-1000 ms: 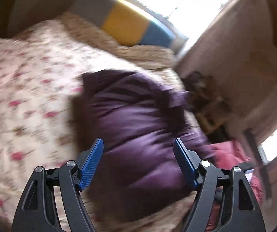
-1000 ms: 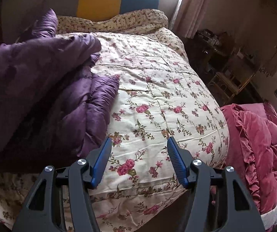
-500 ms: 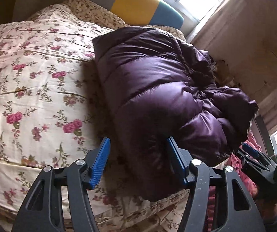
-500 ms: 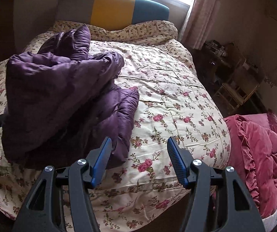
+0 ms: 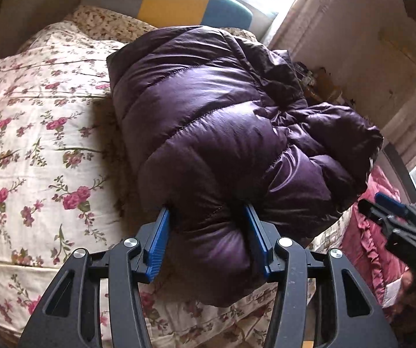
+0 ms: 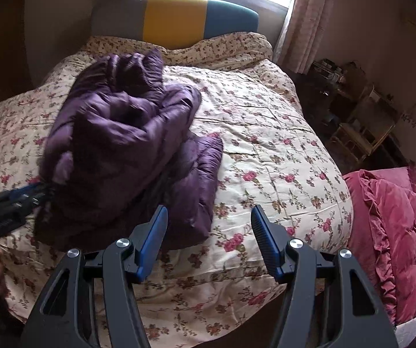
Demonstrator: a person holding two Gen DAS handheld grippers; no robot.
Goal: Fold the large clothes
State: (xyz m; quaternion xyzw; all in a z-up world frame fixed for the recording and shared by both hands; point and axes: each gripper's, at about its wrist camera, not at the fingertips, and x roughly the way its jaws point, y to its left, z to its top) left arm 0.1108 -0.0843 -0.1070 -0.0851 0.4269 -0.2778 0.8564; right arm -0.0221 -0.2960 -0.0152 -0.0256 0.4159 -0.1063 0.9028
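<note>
Left gripper (image 5: 208,232) just closing on the near rolled end of the purple puffer jacket (image 5: 216,133), blue pads pressing into its padding. Long axis running straight ahead from those fingers, toward the striped headboard (image 6: 176,18), across the floral quilt (image 6: 266,150). Right gripper (image 6: 209,237) half-wide and empty, jacket ahead and left of its fingers, so clearly the farther one.

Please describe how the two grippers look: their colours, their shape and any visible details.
The left gripper and the right gripper look alike. Each has two black plastic arms with cut-out openings and round silver bolt heads. The fingers are flat blue pads with fine ribs on the inner face. No cables or sleeves are visible.
</note>
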